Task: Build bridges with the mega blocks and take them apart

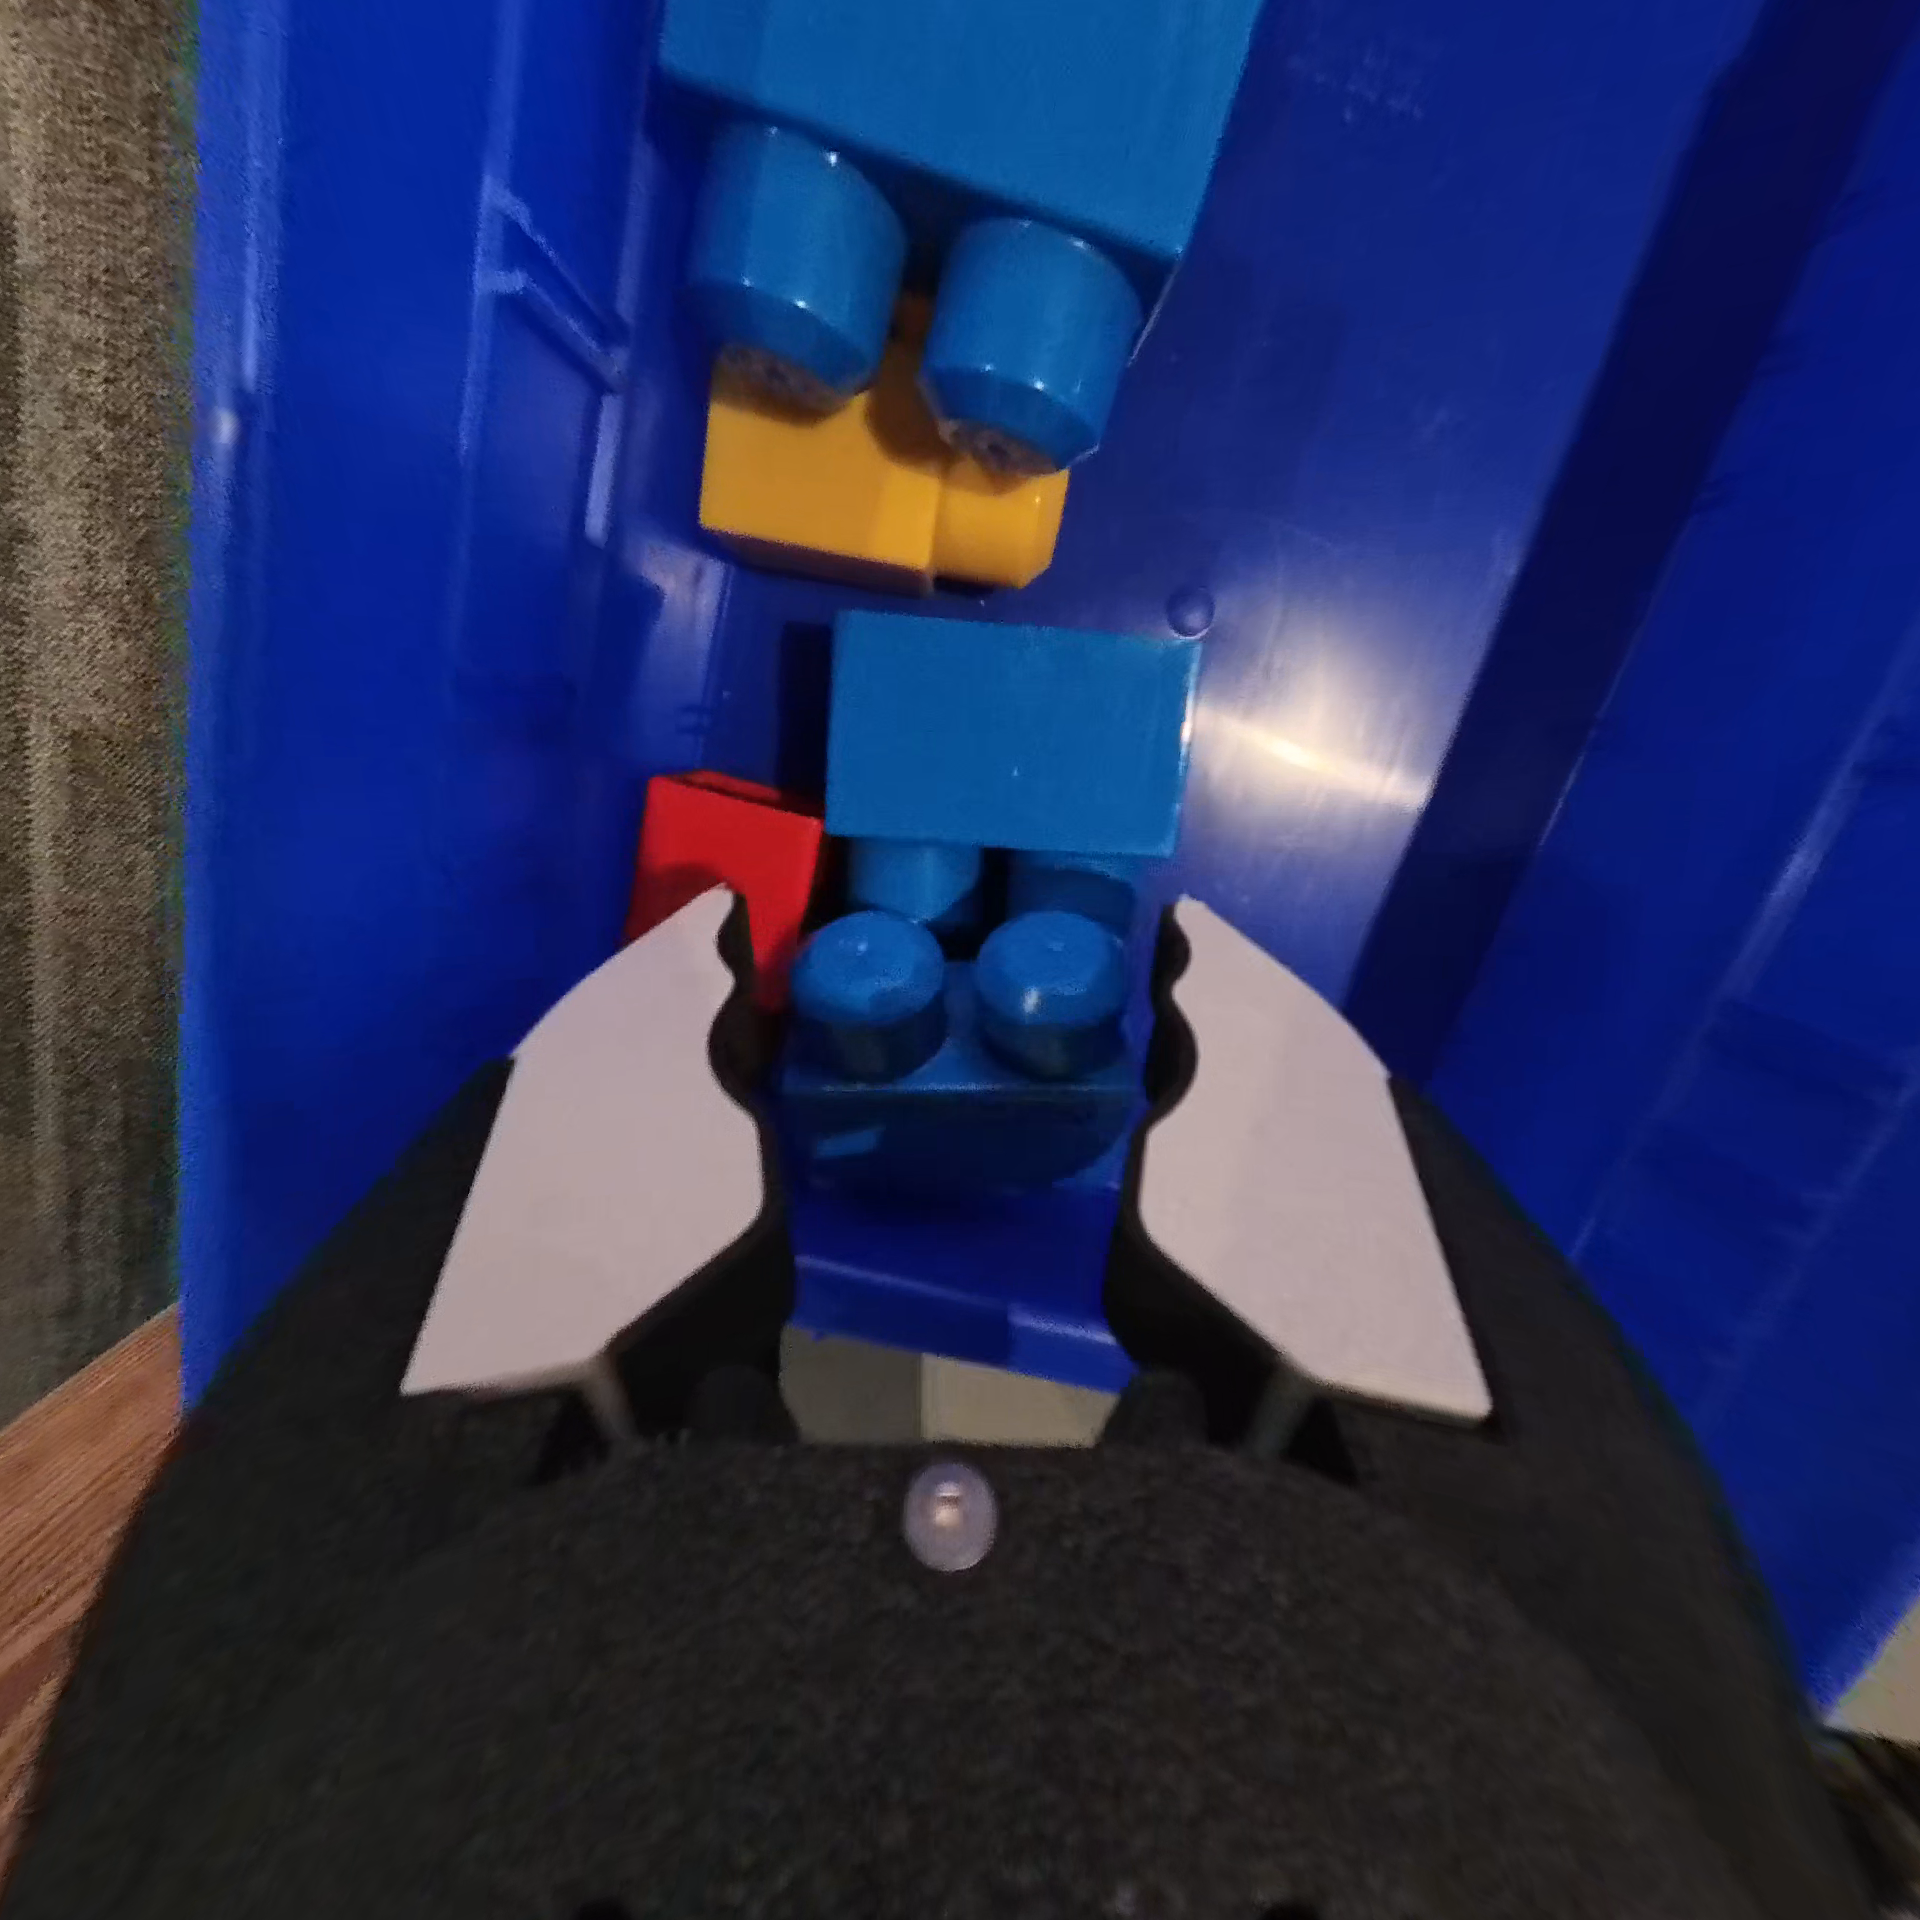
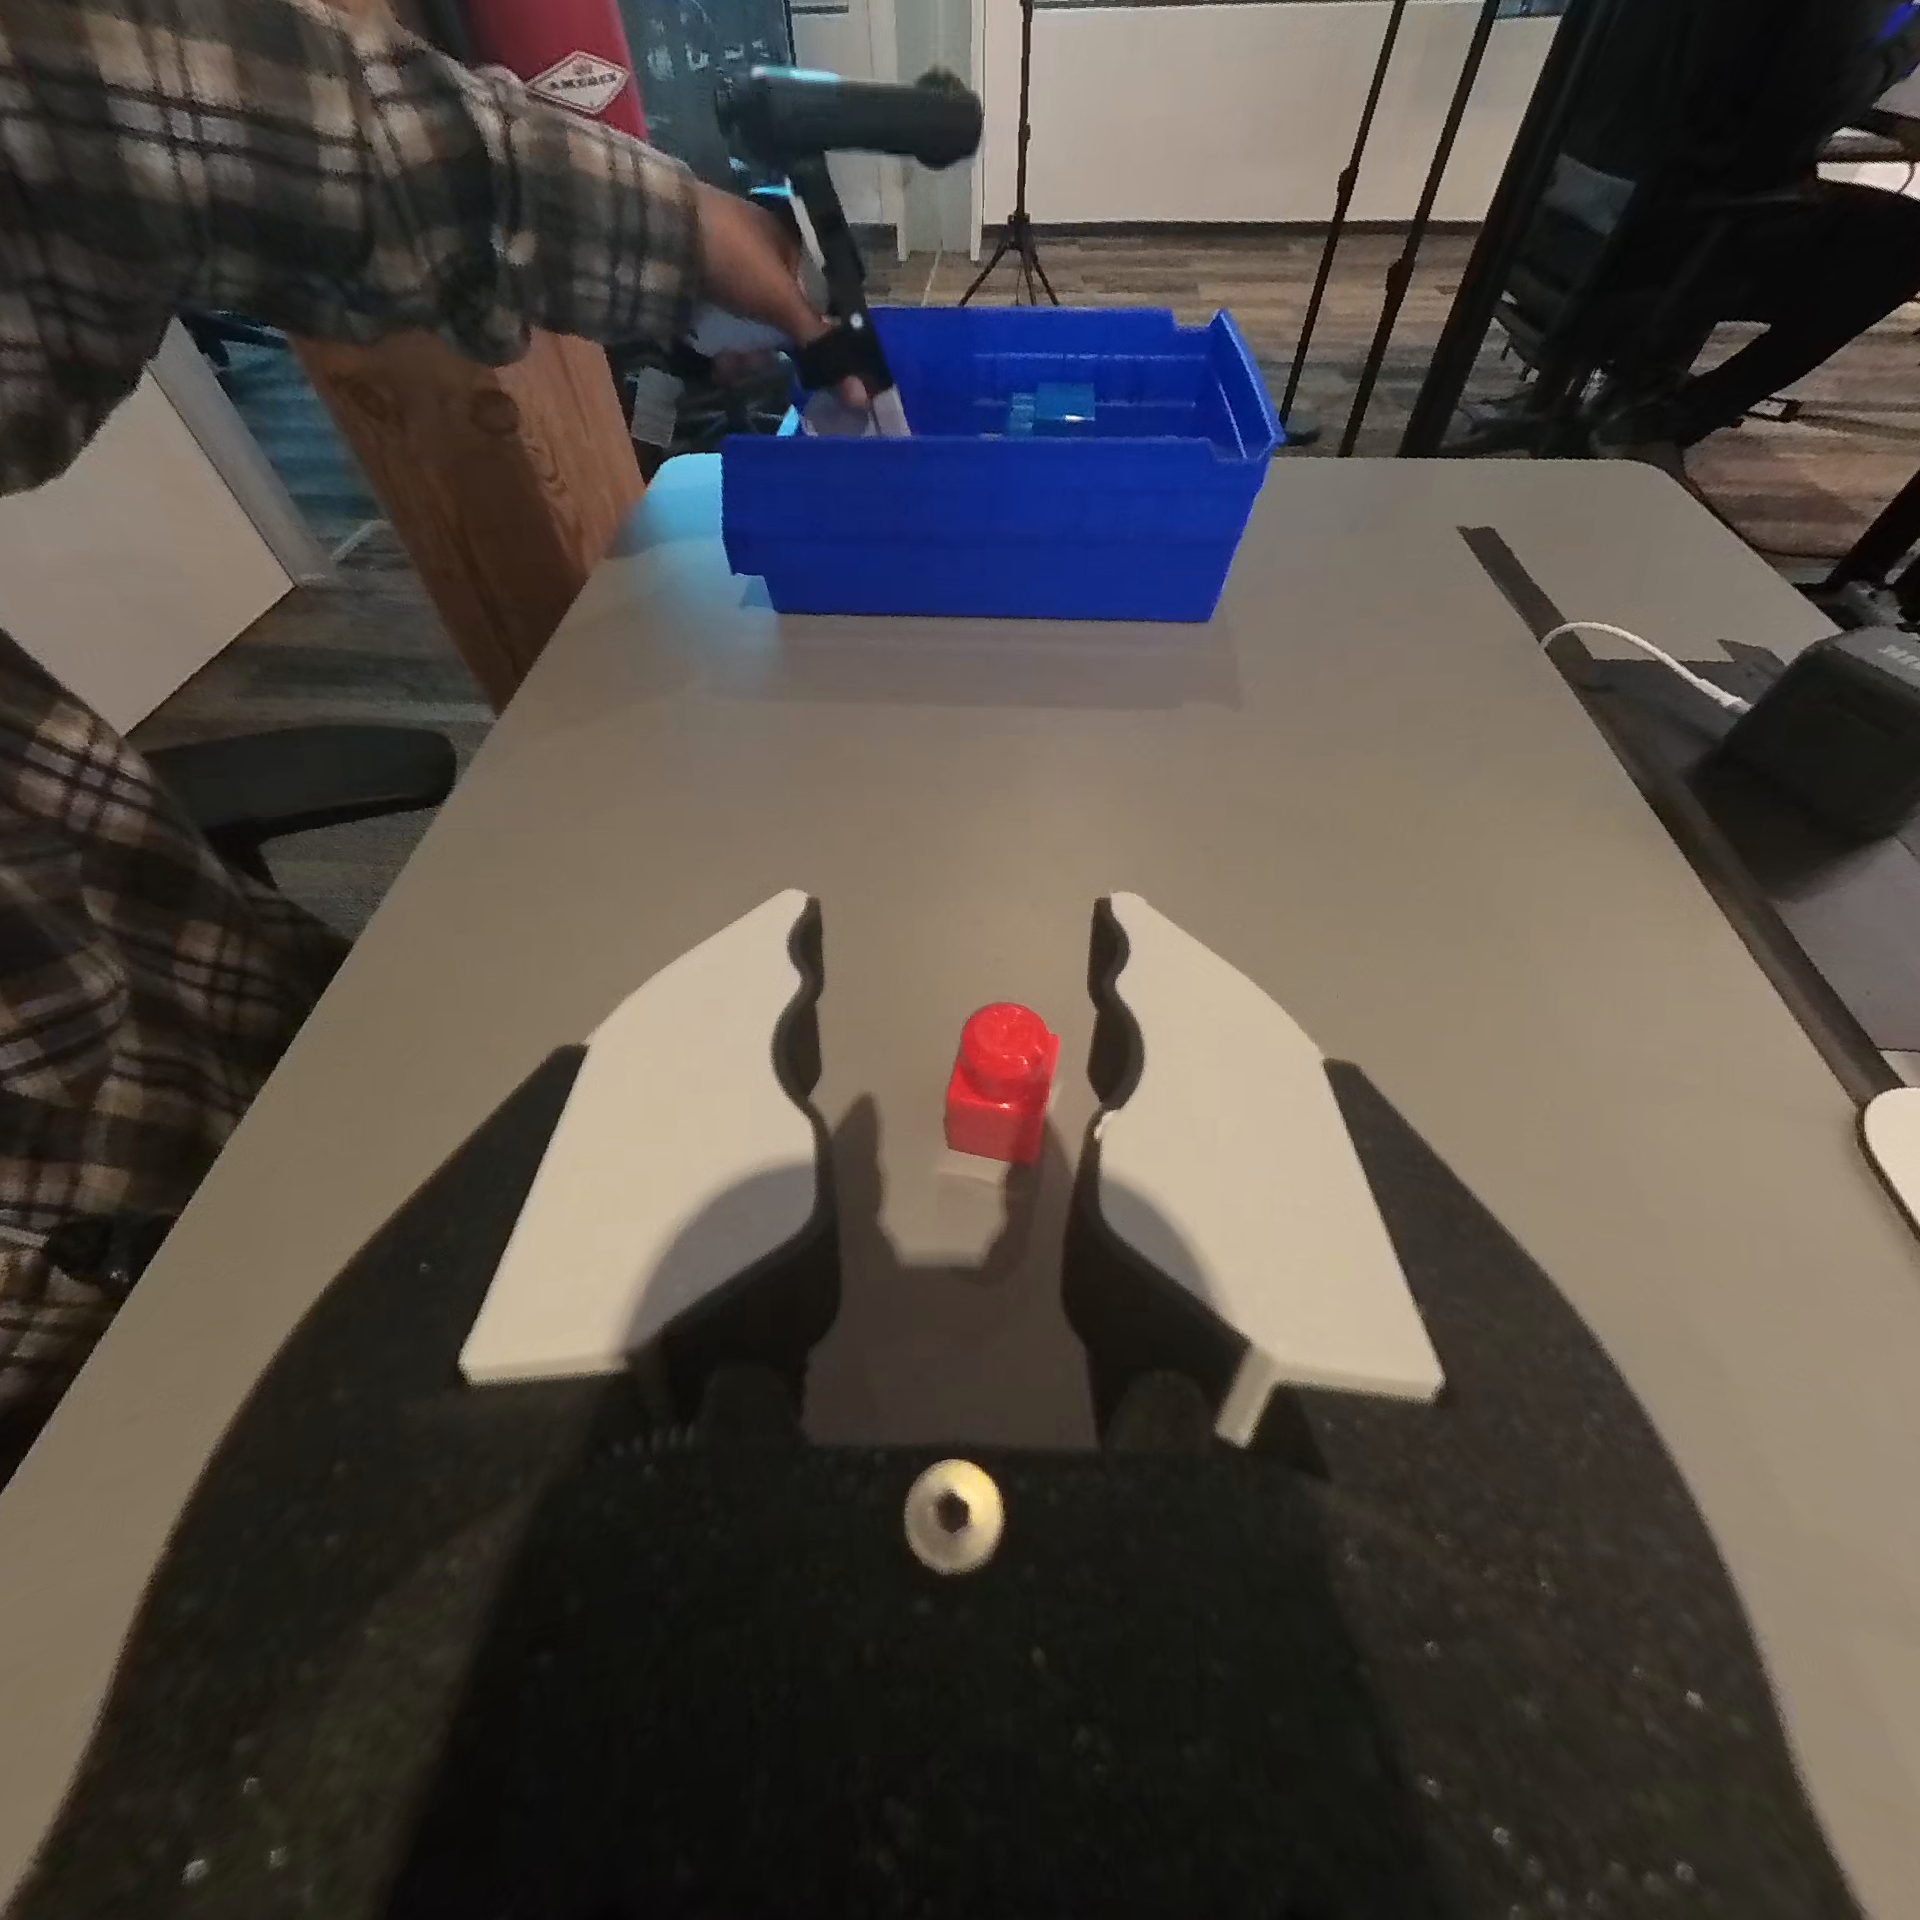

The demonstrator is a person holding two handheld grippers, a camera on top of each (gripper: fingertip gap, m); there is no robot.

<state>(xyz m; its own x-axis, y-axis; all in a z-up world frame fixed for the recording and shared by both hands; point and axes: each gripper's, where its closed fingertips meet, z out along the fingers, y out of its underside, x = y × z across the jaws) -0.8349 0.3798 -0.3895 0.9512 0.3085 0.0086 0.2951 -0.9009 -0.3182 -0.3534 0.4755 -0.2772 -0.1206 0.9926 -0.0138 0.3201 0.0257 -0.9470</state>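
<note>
In the left wrist view my left gripper (image 1: 951, 925) is down inside the blue bin (image 1: 1351, 520). Its jaws press both sides of a two-stud blue block (image 1: 961, 1039). Behind it lie another blue block (image 1: 1008, 738), a red block (image 1: 727, 862), a yellow block (image 1: 821, 488) and a larger blue block (image 1: 935, 104). In the right wrist view my right gripper (image 2: 951, 914) is open low over the grey table (image 2: 1247, 831). A single-stud red block (image 2: 1003, 1081) stands upright between its fingers, untouched. The left gripper (image 2: 852, 384) shows far off at the left end of the bin (image 2: 987, 530).
A person's plaid sleeve (image 2: 364, 187) reaches over the table's left side to the bin. A black device (image 2: 1818, 748) with a white cable sits at the right edge, with a white object (image 2: 1896, 1164) nearer. A wooden cabinet (image 2: 488, 488) and a chair (image 2: 312, 779) stand to the left. My hands' fingertips stand some 50 cm from each other. My right gripper is the nearer one to the white object (image 2: 1896, 1164): about 35 cm, against 55 cm.
</note>
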